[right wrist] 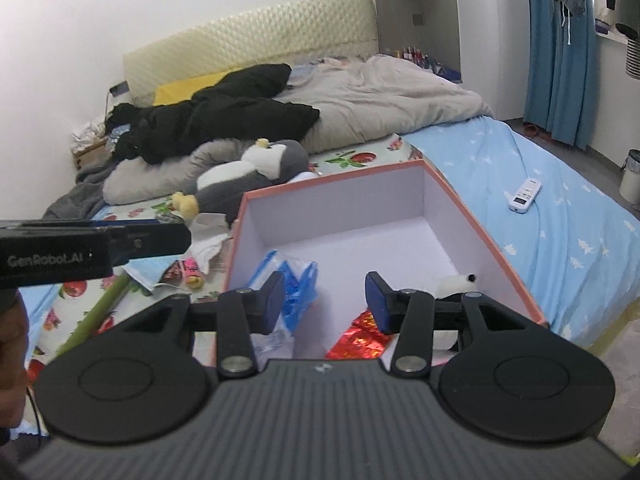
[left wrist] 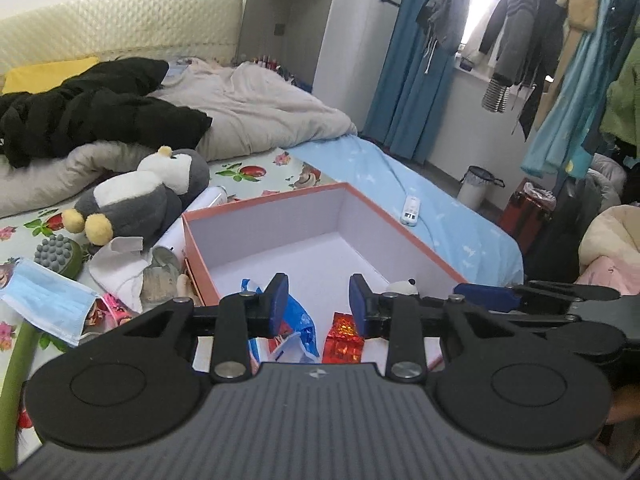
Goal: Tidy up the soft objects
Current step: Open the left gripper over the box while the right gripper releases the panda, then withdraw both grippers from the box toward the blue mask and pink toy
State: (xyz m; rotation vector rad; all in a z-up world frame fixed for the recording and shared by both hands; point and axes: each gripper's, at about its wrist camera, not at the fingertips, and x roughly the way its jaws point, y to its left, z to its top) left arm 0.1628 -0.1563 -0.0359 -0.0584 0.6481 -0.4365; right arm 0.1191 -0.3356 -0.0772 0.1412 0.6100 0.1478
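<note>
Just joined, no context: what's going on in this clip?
A person is tidying soft things on a bed into an open box. Both the left hand-held gripper and right hand-held gripper hover over it, open and empty. A blue packet, red foil pack and small panda plush are inside; the penguin plush is still outside.

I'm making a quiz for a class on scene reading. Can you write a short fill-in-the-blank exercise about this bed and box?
1. The plush penguin lies ____ the box, on the bed.
2. The shiny red packet lies ____ the box.
3. The white remote rests on the light ____ sheet.
4. The jaws of the left gripper stand ____, with nothing gripped.

Missing words: outside; inside; blue; open
</note>
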